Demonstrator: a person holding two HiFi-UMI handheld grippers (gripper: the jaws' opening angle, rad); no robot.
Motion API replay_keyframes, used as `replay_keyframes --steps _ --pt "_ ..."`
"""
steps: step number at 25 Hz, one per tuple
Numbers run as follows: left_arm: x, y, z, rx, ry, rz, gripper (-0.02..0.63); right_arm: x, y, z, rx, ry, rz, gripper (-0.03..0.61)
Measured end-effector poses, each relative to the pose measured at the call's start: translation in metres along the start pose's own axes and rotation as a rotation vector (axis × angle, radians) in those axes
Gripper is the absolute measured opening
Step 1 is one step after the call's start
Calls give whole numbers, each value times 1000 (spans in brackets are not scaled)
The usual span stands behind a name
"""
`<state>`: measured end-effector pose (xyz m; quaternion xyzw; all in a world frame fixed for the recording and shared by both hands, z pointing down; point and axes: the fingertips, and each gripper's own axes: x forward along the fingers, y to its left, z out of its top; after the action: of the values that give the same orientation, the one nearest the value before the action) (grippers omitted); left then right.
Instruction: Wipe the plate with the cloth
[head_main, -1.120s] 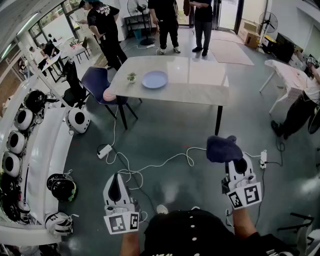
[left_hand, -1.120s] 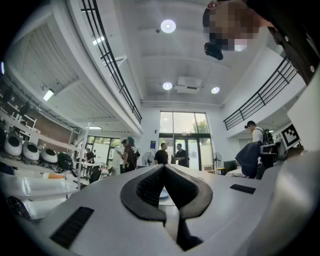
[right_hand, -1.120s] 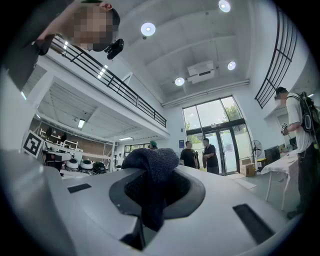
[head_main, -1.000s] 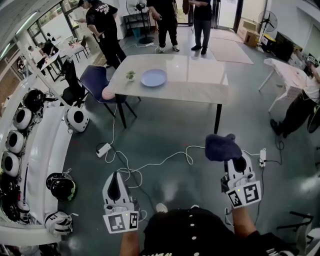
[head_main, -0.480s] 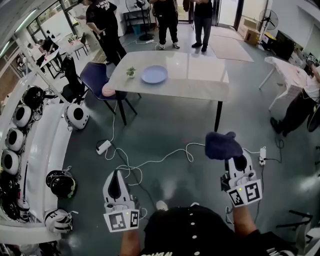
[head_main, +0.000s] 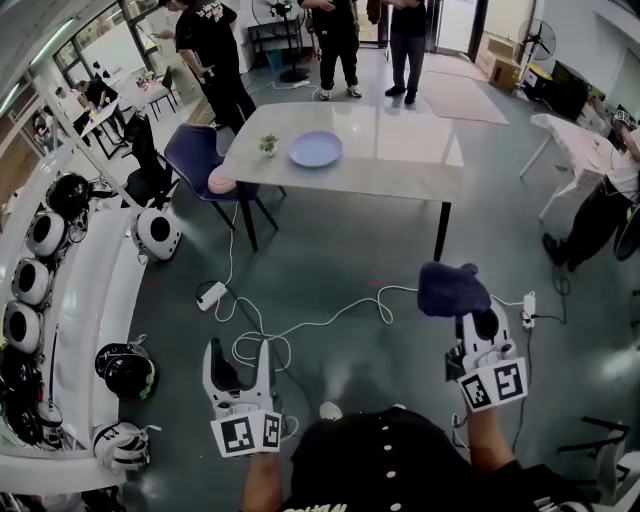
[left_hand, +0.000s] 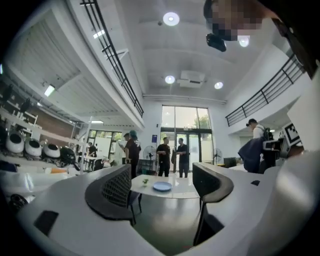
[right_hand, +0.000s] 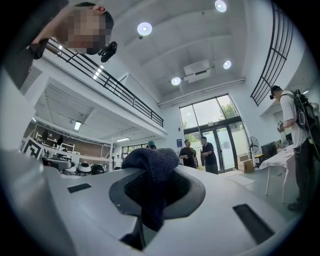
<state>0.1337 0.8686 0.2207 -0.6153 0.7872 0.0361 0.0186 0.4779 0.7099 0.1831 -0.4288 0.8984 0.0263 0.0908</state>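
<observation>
Listing from the head view, we log our left gripper (head_main: 237, 352), lower left, level, its jaws just opened wide with nothing between them. Our right gripper (head_main: 470, 318), lower right, clamps the dark cloth (head_main: 453, 288). Square-marker cubes (head_main: 247, 432) sit on both. The blue plate (head_main: 316, 149) lies on the table (head_main: 400, 150), upper centre.
Left gripper view: the plate shows far beyond the spread jaws.
Right gripper view: the cloth is bunched between the jaws.

I see grey floor (head_main: 340, 250), desk (head_main: 400, 150) ahead, blue chair (head_main: 195, 155) beside it, white shelf (head_main: 90, 290) left, glass doors (left_hand: 182, 125) behind.
</observation>
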Motion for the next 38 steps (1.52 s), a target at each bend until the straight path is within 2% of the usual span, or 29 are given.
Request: replay_keyframes --steps 2,8,13,17,21,25,29,38 --pt "3 10 -2 -24 14 -20 388 3 9 -1 0 1 -12 29" --pt "9 33 -10 14 46 -93 387 9 33 -18 2 16 -60 29" --pt "21 55 -20 12 62 -99 387 14 47 -34 8 38 -83 29" --pt "37 57 -26 1 62 -102 385 27 43 -39 8 45 -88 29" --pt "66 52 -27 -3 59 -108 385 55 32 -46 12 47 -83 29" --pt "107 56 -30 -5 54 -78 385 104 14 -55 18 42 -59 29" --pt "154 53 -23 -12 36 -45 385 153 -15 -58 24 43 -38 29" --pt "259 27 -13 -3 28 -50 385 236 -82 -62 31 21 -38 29"
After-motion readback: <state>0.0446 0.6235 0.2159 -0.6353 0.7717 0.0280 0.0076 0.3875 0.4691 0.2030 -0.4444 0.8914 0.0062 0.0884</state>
